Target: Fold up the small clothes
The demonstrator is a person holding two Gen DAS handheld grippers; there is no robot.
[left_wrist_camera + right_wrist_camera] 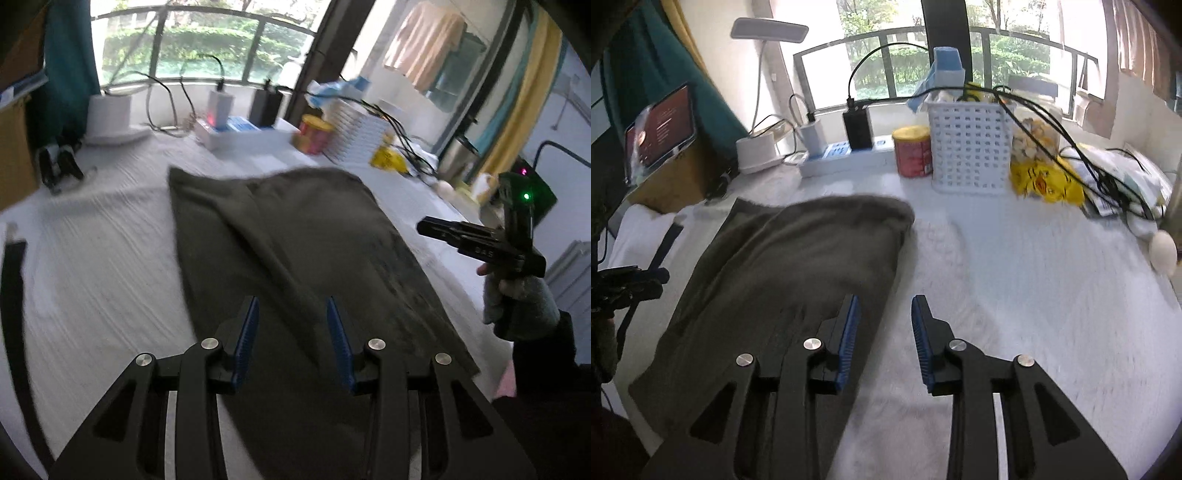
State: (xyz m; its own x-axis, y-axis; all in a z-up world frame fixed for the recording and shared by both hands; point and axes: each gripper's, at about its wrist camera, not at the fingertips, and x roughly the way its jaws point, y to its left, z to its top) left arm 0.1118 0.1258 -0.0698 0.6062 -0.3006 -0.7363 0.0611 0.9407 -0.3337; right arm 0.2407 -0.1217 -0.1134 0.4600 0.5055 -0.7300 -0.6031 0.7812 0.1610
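Cloth [295, 258] – dark grey-green garment – lies spread on the white-covered worktop [103, 258], roughly mid-surface, far edge bunched up toward the back edge, w/ a long crease down its length. Left gripper [291, 332] hangs over the garment's near end, blue-padded fingers apart, nothing between them. Right gripper [885, 332] sits at the garment's right edge, jaws also apart: left pad over the cloth, right pad over bare white cover; can't tell if either touches.

Along the back edge: white power strip [846, 162] w/ chargers plugged in, red can w/ yellow lid [913, 151], white lattice basket [967, 147], yellow bag [1047, 181]. Can label too blurred to read. In the left wrist view, faint lettering on the right gripper's body, not legible. Desk lamp [768, 31] near back-left corner.
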